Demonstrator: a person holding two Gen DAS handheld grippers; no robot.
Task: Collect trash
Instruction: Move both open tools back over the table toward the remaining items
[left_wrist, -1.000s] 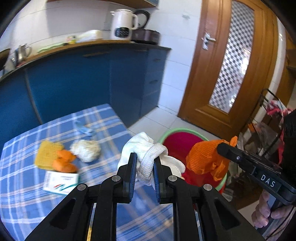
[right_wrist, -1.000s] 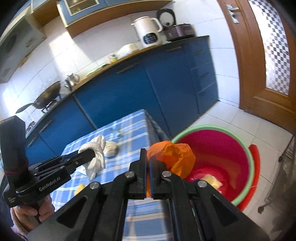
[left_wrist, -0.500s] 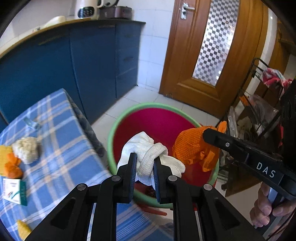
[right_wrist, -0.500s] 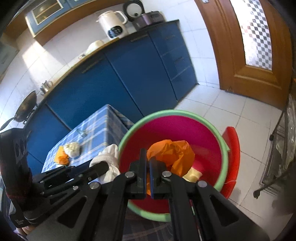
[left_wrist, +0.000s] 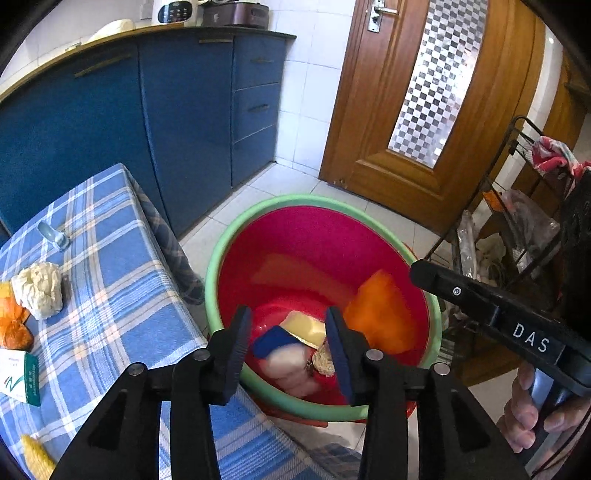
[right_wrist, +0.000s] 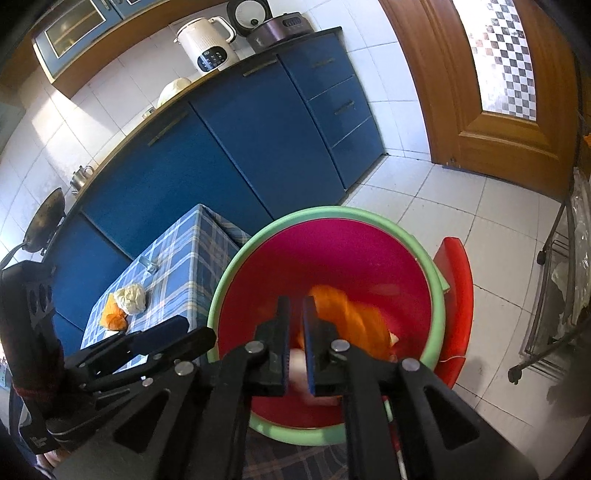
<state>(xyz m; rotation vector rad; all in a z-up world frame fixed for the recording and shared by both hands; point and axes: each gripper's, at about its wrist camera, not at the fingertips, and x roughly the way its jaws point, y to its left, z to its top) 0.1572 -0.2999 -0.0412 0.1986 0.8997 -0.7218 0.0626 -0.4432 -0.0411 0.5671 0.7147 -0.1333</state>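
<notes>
A red bin with a green rim (left_wrist: 258, 214) (right_wrist: 332, 210) stands on the floor by the table. My left gripper (left_wrist: 288, 332) hangs over it; its jaws are opening, with nothing between them. A white cloth (left_wrist: 288, 363), blurred, lies in the bin below among other scraps. My right gripper (right_wrist: 295, 321) is also over the bin and its jaws are opening to a narrow gap with nothing in it. The orange mesh piece (right_wrist: 354, 321) (left_wrist: 380, 314) is a blur inside the bin, free of the pads.
The blue plaid table (left_wrist: 110, 258) carries a white paper ball (left_wrist: 38, 290), orange peel (left_wrist: 13, 325), a carton (left_wrist: 18, 376) and a small clear item (left_wrist: 55, 236). A red stool (right_wrist: 454, 306) stands beside the bin. Blue cabinets, a wooden door and a wire rack (left_wrist: 517, 221) surround it.
Both grippers came from the table to above the bin and tipped down. The left jaws spread and the white cloth dropped. The right jaws parted and the orange piece fell.
</notes>
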